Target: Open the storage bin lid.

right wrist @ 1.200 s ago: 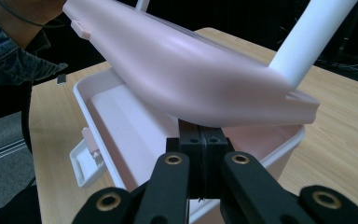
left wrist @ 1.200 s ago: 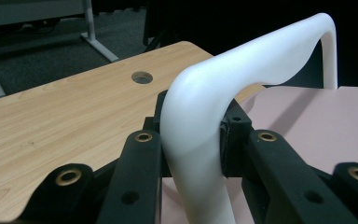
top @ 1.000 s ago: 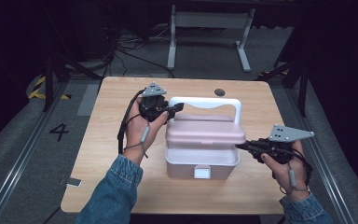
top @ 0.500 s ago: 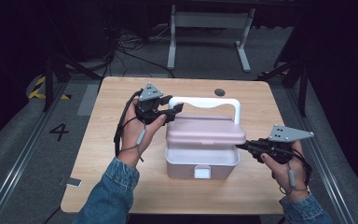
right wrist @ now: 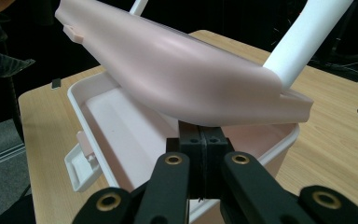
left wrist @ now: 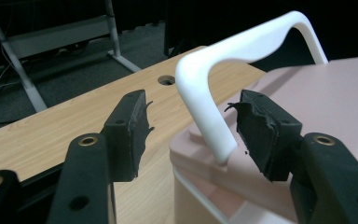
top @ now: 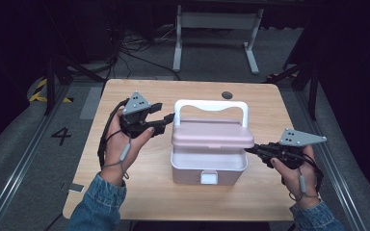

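Pink box [top: 209, 163] mid-surface [top: 139, 192], lid [top: 212, 134] propped ajar, white handle [top: 211, 105] upright, spanning left-right. Left hand-held gripper [left wrist: 186, 123] wide open, empty, straddling the handle's left post. Right hand-held gripper [right wrist: 200, 156] closed, wedged under lid's right edge.

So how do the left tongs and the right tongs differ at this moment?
The left tongs stand open, astride the box's white handle without touching it; the right tongs are shut, wedged under the pink lid's edge, propping it up. Left sits by the box's far corner, right at its side. Both are black and hand-held.
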Motion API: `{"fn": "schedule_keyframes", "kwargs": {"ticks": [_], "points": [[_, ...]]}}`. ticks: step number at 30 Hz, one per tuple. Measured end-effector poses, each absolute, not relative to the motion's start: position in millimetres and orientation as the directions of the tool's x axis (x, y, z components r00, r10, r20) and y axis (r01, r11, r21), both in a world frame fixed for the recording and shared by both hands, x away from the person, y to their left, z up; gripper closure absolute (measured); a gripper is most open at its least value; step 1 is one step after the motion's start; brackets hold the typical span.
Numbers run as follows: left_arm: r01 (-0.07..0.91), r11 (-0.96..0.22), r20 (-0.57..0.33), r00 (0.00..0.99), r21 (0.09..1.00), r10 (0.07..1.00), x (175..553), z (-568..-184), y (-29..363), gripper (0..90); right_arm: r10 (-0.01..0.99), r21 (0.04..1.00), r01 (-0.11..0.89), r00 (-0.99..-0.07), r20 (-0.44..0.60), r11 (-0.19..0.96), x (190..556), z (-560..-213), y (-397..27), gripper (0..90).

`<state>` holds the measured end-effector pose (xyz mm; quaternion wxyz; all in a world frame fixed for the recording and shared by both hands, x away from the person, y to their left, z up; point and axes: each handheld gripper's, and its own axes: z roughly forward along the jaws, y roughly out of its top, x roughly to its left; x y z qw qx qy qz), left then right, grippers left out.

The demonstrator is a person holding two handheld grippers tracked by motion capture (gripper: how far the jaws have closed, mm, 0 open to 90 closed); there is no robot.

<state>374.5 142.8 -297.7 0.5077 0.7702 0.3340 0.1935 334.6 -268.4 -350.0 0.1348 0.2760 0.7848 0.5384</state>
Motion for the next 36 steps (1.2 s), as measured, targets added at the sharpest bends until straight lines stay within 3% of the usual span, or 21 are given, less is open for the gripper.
{"fn": "schedule_keyframes", "kwargs": {"ticks": [16,36], "points": [[0.377,-0.454,0.043,0.729,0.807,0.683,345,-323,164,41.9,0.588,0.929,0.289,-0.802,0.103,0.231,335,-342,-267,90.0],[0.288,-0.453,0.092,0.754,0.843,0.650,338,-317,134,38.3,0.597,0.934,0.306,-0.790,0.140,0.186,339,-339,-270,90.0]]}}
